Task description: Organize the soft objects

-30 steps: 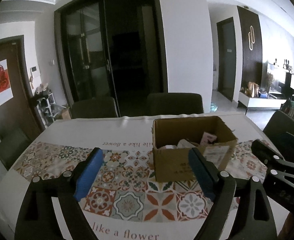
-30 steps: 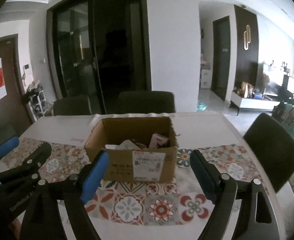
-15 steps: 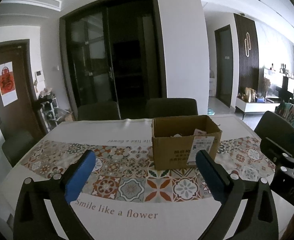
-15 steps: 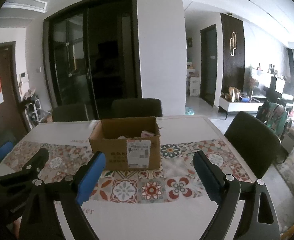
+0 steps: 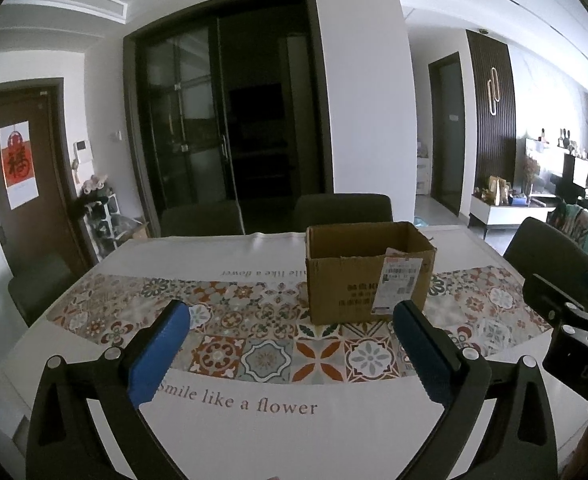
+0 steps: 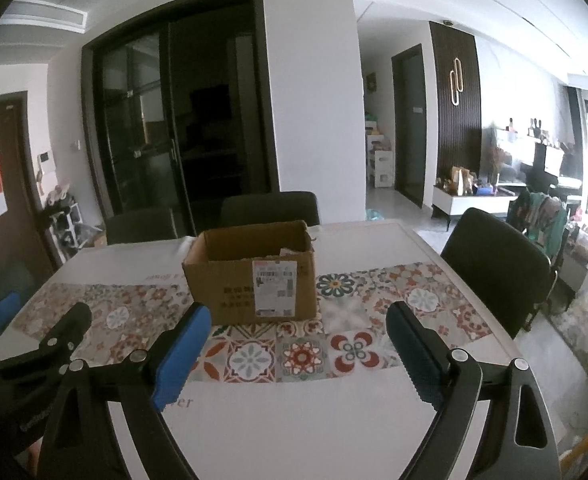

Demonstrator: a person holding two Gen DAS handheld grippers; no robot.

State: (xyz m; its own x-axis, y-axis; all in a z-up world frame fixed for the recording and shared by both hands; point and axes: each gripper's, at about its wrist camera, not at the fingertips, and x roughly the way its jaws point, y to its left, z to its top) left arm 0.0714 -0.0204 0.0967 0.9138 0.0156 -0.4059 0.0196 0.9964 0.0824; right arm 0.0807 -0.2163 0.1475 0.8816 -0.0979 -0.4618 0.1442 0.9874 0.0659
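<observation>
Left wrist view: left claw (image 5: 290,332) held above the near side of the counter (image 5: 254,432), blue pads wide apart, nothing between them. Cardboard box (image 5: 368,272) stands upright on the patterned tile band of the tablecloth (image 5: 262,312), right of centre, top open, white shipping label (image 5: 400,286) on its front face near the right corner. Box interior hidden from this angle, so soft contents cannot be seen. Text "Smile like a flower" printed on the white strip of the cloth just ahead of the claw. Right claw's black frame (image 5: 574,320) pokes in at the right edge, beside the counter's right side. Dark chairs (image 5: 342,208) along the far edge, one more chair (image 5: 546,244) on the right

Right wrist view: right claw (image 6: 298,328) also spread apart, empty, hovering over the near white part of the counter (image 6: 294,420). Box (image 6: 254,276) sits ahead, slightly left of centre, well apart from the pads, label (image 6: 275,288) facing the camera; a scrap of something pale shows at the rim inside, too small to tell what. Left claw's black frame with a blue pad (image 6: 2,316) visible at the left edge. Dark glass doors (image 6: 174,128) behind the counter
</observation>
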